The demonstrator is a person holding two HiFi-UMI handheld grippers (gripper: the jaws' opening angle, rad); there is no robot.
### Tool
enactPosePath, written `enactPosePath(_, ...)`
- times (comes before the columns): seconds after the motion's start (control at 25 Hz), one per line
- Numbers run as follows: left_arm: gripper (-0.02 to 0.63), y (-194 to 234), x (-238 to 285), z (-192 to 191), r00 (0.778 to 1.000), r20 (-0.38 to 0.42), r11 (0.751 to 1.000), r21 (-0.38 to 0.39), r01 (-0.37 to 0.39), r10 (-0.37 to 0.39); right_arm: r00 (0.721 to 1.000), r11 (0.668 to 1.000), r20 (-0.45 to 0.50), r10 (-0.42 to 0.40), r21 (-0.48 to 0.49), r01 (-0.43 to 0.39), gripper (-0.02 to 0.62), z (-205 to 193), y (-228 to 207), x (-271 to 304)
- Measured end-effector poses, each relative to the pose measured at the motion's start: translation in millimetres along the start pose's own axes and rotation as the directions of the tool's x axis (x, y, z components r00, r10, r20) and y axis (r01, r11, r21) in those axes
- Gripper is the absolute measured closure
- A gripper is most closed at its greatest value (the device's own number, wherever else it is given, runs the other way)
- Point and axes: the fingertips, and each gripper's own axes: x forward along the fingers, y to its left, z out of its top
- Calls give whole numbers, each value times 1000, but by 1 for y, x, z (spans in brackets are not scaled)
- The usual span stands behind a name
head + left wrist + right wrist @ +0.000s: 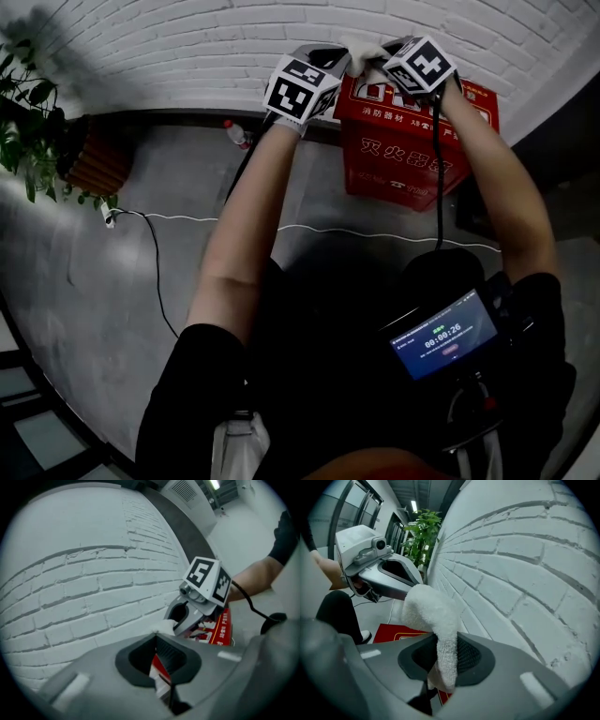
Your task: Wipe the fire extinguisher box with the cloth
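Note:
The red fire extinguisher box (403,150) stands on the floor against the white brick wall (169,47). Both grippers are held above its top, tips close together. A white fluffy cloth (361,44) spans the short gap between them. My right gripper (440,663) is shut on the cloth (433,616), which rises from the jaws and arches over to the left gripper (410,585). My left gripper (159,665) has its jaws closed to a thin slit, with the cloth (161,626) bunched at its tip. The box (220,630) shows below the right gripper (180,620).
A potted plant (33,122) stands at the left by the wall. A thin white cable (187,220) runs across the grey floor in front of the box, and a small bottle (236,134) lies at the wall's foot. A screen device (442,337) hangs at the person's chest.

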Motion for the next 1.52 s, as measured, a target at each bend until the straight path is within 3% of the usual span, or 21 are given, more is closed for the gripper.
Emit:
enactPosePath(0.16, 606, -4, 9, -14, 999, -53, 1000, -9, 6, -6, 998, 1000, -66, 1, -28, -3, 512, -19, -1, 7)
enactPosePath(0.52, 606, -21, 29, -19, 995, -95, 999, 3, 33, -32, 996, 1000, -91, 10, 5, -10, 512, -38, -6, -5)
enactPosePath(1.04, 606, -102, 74, 18, 980, -128, 986, 56, 160, -152, 993, 994, -107, -39, 96, 50, 512, -106, -39, -64)
enactPosePath(1.4, 606, -152, 123, 53, 969, -153, 961, 167, 220, -195, 986, 981, -140, -92, 155, 113, 512, -159, -70, -111)
enactPosePath(1.52, 606, -169, 132, 58, 960, -159, 953, 165, 255, -229, 982, 975, -150, -112, 173, 138, 512, -174, -77, -123)
